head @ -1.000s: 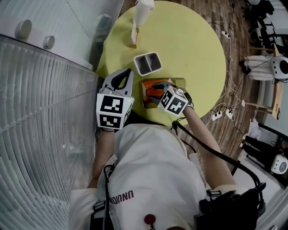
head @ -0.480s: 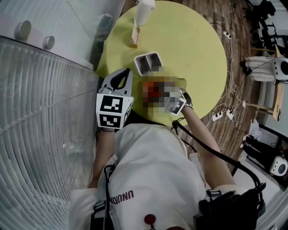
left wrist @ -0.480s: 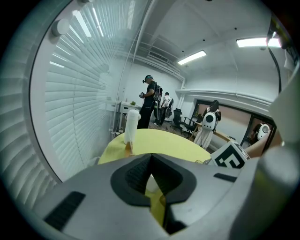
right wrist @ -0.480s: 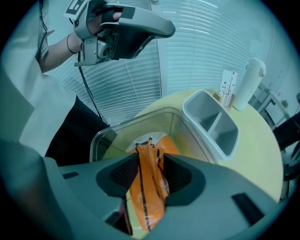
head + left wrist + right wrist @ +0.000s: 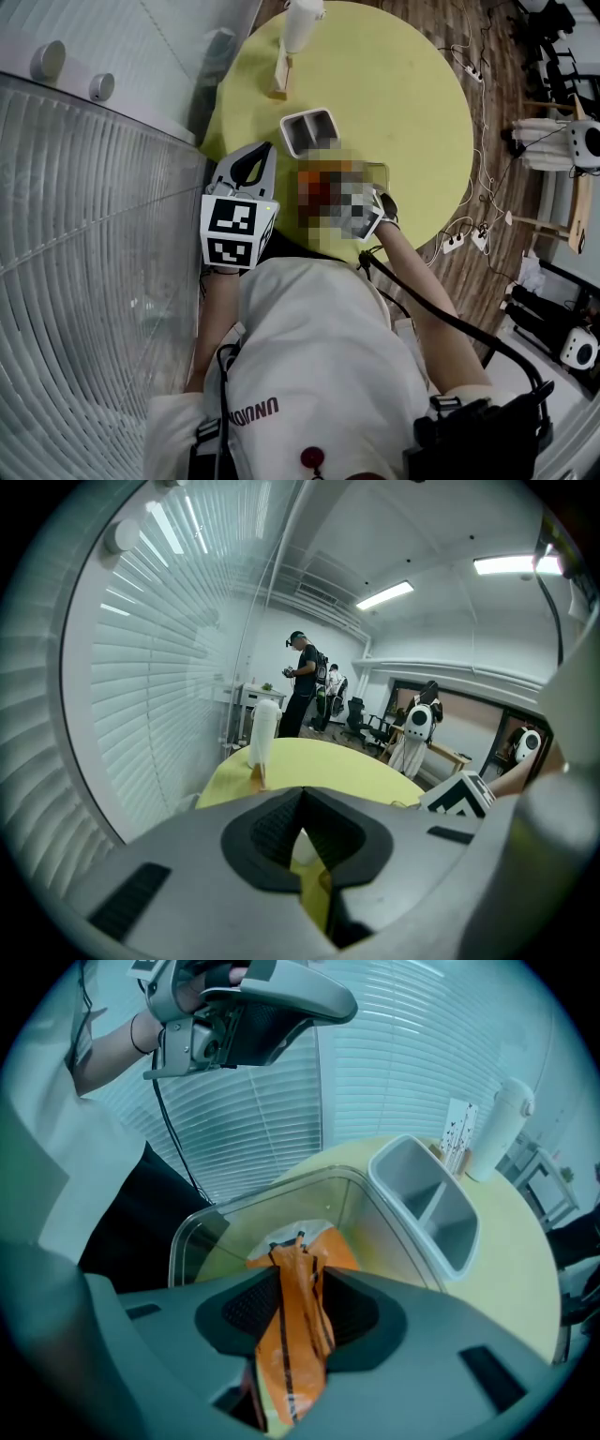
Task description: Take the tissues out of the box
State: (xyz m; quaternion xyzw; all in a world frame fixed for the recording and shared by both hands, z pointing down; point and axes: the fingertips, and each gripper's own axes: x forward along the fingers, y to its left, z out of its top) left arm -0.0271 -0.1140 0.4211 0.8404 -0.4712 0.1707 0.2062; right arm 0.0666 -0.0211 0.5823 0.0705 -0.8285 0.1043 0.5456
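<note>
Two claws are in play, and my right claw is the busy one. Its jaws are closing on the orange pack of tissues, which stands crumpled between the pads with a pad against each side. The pack's far end pokes past the claw tips, at the centre of the right gripper view, inside the outline of the open clear box. I cannot tell whether that end touches the box floor. The box sits on the yellow worktop. Just beside it, toward the upper right of the frame, is a grey two-part tray, with a white bottle beyond that. My left claw is closed on nothing, its tips meeting. In the head view it sits left of centre, at the worktop's edge, apart from the right claw.
</note>
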